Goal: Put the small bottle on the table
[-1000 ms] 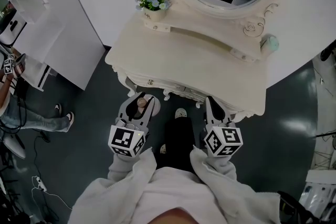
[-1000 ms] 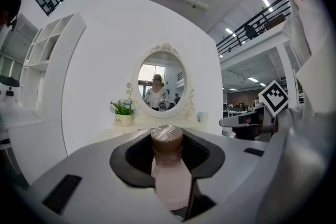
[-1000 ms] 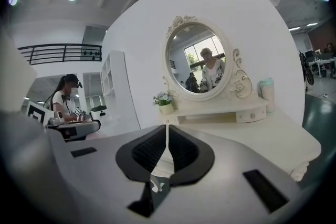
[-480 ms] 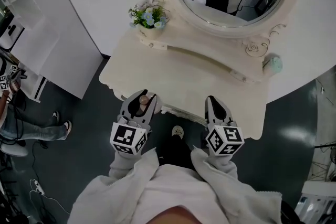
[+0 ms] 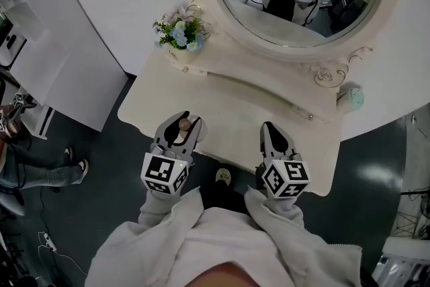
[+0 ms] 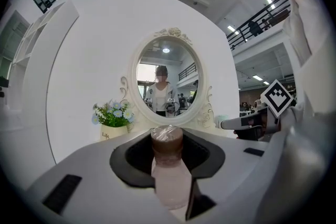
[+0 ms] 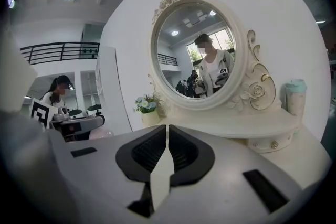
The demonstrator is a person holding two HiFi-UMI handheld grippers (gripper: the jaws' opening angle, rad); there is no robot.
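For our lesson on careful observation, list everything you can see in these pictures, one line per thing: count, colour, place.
dressing table: 1, cream, centre of the head view
oval mirror: 1, cream frame, above the table's back shelf
flower pot: 1, white, blue and white flowers, table's back left
capped jar: 1, pale teal, right end of the back shelf
small bottle: 1, pale pink, brown cap, over the table's front edge
bystander: 1, in jeans, far left
left gripper: 1, grey, jaws closed on the bottle
right gripper: 1, grey, jaws together, empty
sleeves: 2, off-white, bottom of the head view
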